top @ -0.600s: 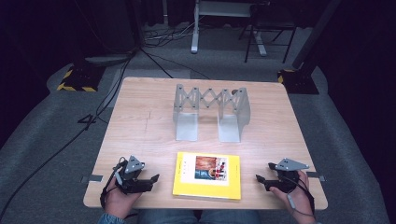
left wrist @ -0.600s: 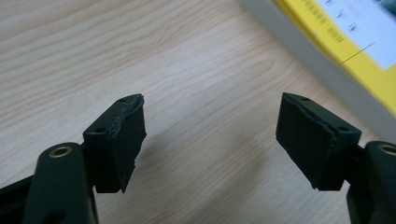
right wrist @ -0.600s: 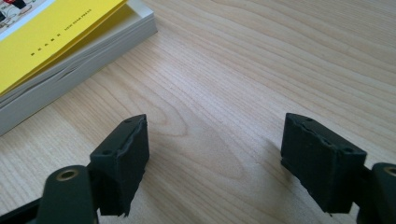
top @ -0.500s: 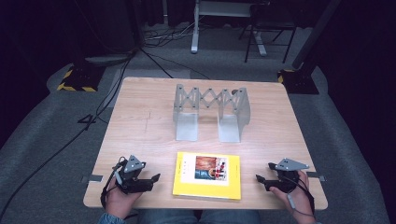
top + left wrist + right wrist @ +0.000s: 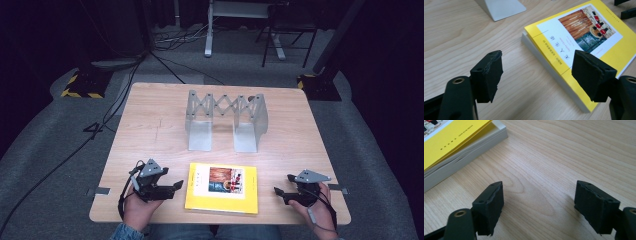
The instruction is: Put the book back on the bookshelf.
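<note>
A yellow book (image 5: 221,187) with a picture on its white cover panel lies flat near the table's front edge, between the two hands. My left gripper (image 5: 176,187) rests on the table just left of the book, jaws open, pointing at its spine. In the left gripper view the book (image 5: 584,47) lies ahead and to the right, the right pad (image 5: 592,72) over its near corner. My right gripper (image 5: 278,192) sits to the book's right, open, a short gap away. In the right gripper view the book's page edge (image 5: 461,155) is at the upper left.
A grey metal expanding rack (image 5: 225,120) with scissor links stands at the table's middle, behind the book; one of its feet (image 5: 499,8) appears in the left gripper view. The wooden table (image 5: 150,125) is bare to the left and right of the rack. Cables lie on the floor beyond.
</note>
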Motion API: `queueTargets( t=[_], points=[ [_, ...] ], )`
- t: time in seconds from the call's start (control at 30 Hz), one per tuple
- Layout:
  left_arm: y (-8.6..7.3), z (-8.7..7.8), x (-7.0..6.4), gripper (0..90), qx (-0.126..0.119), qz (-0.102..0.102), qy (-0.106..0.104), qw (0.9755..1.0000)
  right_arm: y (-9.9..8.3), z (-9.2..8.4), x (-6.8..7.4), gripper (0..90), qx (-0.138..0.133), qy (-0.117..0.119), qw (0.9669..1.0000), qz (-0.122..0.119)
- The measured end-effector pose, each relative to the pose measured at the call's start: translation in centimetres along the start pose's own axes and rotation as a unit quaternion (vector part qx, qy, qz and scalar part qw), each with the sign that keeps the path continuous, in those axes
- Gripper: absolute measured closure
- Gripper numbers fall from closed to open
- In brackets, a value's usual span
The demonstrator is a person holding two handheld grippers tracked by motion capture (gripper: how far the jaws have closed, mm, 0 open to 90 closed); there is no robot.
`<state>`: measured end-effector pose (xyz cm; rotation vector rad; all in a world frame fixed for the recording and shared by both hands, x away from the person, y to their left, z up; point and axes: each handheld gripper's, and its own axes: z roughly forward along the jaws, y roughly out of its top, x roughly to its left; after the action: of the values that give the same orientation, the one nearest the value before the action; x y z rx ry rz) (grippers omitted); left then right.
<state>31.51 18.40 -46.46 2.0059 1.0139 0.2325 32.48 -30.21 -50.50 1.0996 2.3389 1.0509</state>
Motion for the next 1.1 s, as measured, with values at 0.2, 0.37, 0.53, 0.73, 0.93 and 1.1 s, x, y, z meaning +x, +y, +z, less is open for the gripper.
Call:
queueTargets(
  t=[0.2, 0.37, 0.53, 0.73, 0.93, 1.1],
  points=[
    [1.0, 2.8, -0.2, 23.8, 0.015, -0.010, -0.024, 0.9995, 0.0, 0.0, 0.0, 24.2, 0.000, 0.000, 1.0000, 0.000],
    [1.1, 4.3, -0.5, 23.8, 0.037, -0.011, -0.039, 0.9985, 0.0, 0.0, 0.0, 24.2, 0.000, 0.000, 1.0000, 0.000],
    [1.4, 5.5, -0.6, 23.8, 0.052, -0.009, -0.047, 0.9975, 0.0, 0.0, 0.0, 24.3, 0.000, 0.000, 1.0000, 0.000],
    [1.7, 5.3, -1.0, 24.5, 0.036, -0.007, -0.057, 0.9977, 0.0, 0.0, 0.0, 24.5, 0.000, 0.000, 1.0000, 0.000],
    [1.8, 3.5, -1.3, 28.0, -0.008, 0.000, -0.077, 0.9970, 0.0, 0.0, 0.0, 24.6, 0.000, 0.000, 1.0000, 0.000],
    [1.7, 2.8, -1.4, 33.7, -0.023, 0.005, -0.077, 0.9967, 0.0, 0.0, 0.0, 24.6, 0.000, 0.000, 1.0000, 0.000]
  ],
)
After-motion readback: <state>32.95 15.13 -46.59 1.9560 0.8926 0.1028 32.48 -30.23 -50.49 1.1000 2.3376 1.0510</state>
